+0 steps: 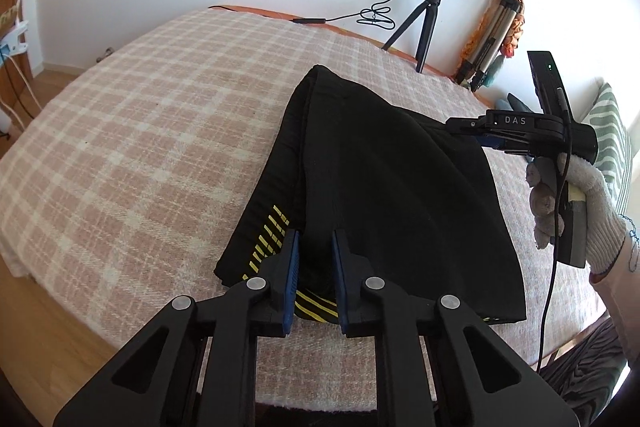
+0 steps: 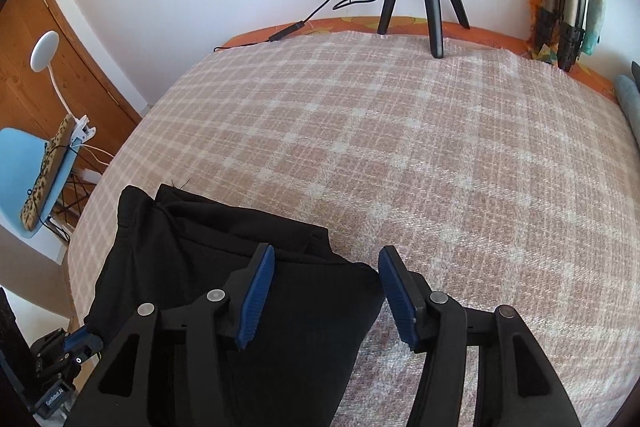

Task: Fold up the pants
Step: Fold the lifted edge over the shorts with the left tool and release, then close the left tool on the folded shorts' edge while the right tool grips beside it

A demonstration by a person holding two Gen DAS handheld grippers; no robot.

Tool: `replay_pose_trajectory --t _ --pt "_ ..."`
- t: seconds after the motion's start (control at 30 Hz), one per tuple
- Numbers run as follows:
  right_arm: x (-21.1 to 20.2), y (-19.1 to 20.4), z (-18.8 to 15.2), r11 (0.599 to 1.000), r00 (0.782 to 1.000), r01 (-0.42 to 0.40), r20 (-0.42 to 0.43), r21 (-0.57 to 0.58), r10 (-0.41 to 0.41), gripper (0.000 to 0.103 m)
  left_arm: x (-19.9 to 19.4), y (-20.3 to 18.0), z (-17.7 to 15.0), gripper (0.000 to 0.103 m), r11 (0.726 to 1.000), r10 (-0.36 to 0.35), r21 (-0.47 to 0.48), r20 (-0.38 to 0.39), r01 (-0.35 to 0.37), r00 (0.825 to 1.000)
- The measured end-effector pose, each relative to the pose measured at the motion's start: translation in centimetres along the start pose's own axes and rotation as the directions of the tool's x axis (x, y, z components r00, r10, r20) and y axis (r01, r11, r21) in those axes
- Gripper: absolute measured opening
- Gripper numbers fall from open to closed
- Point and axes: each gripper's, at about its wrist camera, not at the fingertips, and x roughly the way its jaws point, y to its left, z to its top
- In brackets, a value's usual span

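Black pants [image 1: 384,179], folded over and marked with yellow stripes, lie on the plaid blanket [image 1: 140,131] at the centre of the left wrist frame. At bottom centre the left gripper [image 1: 314,247] pinches a fold of the cloth. At lower centre of the right wrist frame, the right gripper [image 2: 326,261] hangs partly open over the pants' edge, holding nothing.

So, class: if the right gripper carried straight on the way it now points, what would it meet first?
Most likely the edge of the folded black pants beneath the right gripper's open jaws, or the pink checked blanket beside them; depth is unclear.
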Motion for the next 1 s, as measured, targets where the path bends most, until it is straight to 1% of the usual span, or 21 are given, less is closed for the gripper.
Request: replay_pose_trajectory --t 0.03,0.07,0.1,0.13,0.2,0.27,0.33,0.4,0.43,0.47,0.5,0.53,0.63,0.7,0.77,0.8,0.83,0.93,1.0 --pt "0.1 -0.1 0.0 1.000 1.000 -0.016 -0.002 0.012 0.016 0.029 0.0 -0.1 0.0 0.013 1.000 0.003 0.004 0.001 -0.003 1.000" --pt "0.2 -0.1 0.1 0.999 1.000 -0.029 0.000 0.016 0.029 0.018 -0.1 0.0 0.0 0.012 1.000 0.002 0.005 0.002 -0.002 1.000" --pt "0.2 0.2 0.1 0.999 0.999 -0.034 0.004 0.001 0.034 0.012 -0.1 0.1 0.1 0.012 1.000 0.005 0.004 0.007 -0.005 1.000" --pt "0.0 0.8 0.0 0.999 1.000 -0.017 0.012 -0.031 0.018 0.010 -0.2 0.1 0.1 0.011 1.000 0.011 0.006 0.010 -0.011 1.000" --pt "-0.1 1.7 -0.1 0.995 0.998 0.062 0.038 -0.083 -0.059 0.008 -0.3 0.5 0.2 0.010 0.999 0.033 0.010 0.017 -0.033 0.999" --pt "0.1 0.9 0.1 0.995 0.995 0.094 0.040 -0.043 -0.092 0.008 -0.4 1.3 0.2 0.010 0.999 0.047 -0.007 0.014 -0.047 0.999" --pt "0.4 0.1 0.3 0.997 0.996 0.083 0.039 -0.008 -0.083 0.008 -0.3 1.7 0.2 0.010 0.998 0.060 -0.013 0.010 -0.059 0.998" --pt "0.2 0.0 0.3 0.998 0.998 0.055 0.035 -0.015 -0.054 0.012 -0.4 1.9 0.3 0.010 0.998 0.060 -0.013 0.005 -0.060 0.998" --pt "-0.1 0.0 0.3 0.999 0.998 0.048 0.036 -0.020 -0.047 0.016 -0.5 2.0 0.4 0.014 0.998 0.065 -0.013 0.007 -0.065 0.998" --pt "-0.6 0.0 0.3 0.999 0.998 0.039 0.043 -0.024 -0.038 0.020 -0.7 2.1 0.6 0.017 0.998 0.067 -0.019 0.009 -0.067 0.998" --pt "-1.2 0.0 0.2 0.999 0.998 0.034 0.050 -0.026 -0.033 0.029 -0.8 2.3 0.7 0.017 0.997 0.067 -0.031 0.009 -0.067 0.998" --pt "-1.9 0.0 0.1 0.999 0.998 0.027 0.059 -0.026 -0.026 0.035 -1.0 2.4 1.0 0.022 0.997 0.067 -0.040 0.004 -0.067 0.998" --pt "-3.9 -0.2 -0.6 0.999 0.997 0.019 0.077 -0.036 -0.016 0.036 -2.2 2.6 1.7 0.022 0.997 0.062 -0.045 0.042 -0.060 0.997" --pt "-5.1 -0.4 -1.3 0.999 0.997 -0.022 0.074 -0.025 0.024 0.037 -2.7 2.5 2.7 0.024 0.999 0.036 -0.038 0.048 -0.034 0.998" --pt "-6.1 -0.4 -2.2 0.999 0.996 -0.044 0.077 -0.023 0.046 0.037 -3.1 2.3 4.0 0.036 1.000 0.015 -0.018 0.063 -0.014 0.998" --pt "-6.7 -0.3 -2.6 0.998 0.995 -0.053 0.079 -0.027 0.055 0.037 -3.2 2.1 4.7 0.038 1.000 0.006 -0.002 0.066 -0.006 0.998" --pt "-7.1 -0.3 -3.0 0.998 0.995 -0.058 0.079 -0.032 0.060 0.038 -3.2 1.9 5.4 0.039 1.000 -0.013 0.012 0.057 0.012 0.998" --pt "-8.1 -0.2 -4.2 0.997 0.994 -0.072 0.081 -0.034 0.074 0.044 -2.5 1.6 7.6 0.050 0.995 -0.089 0.055 -0.005 0.089 0.996" --pt "-8.4 -0.1 -4.8 0.995 0.992 -0.091 0.084 -0.032 0.094 0.058 -1.9 1.3 8.9 0.050 0.987 -0.137 0.076 -0.048 0.141 0.989"
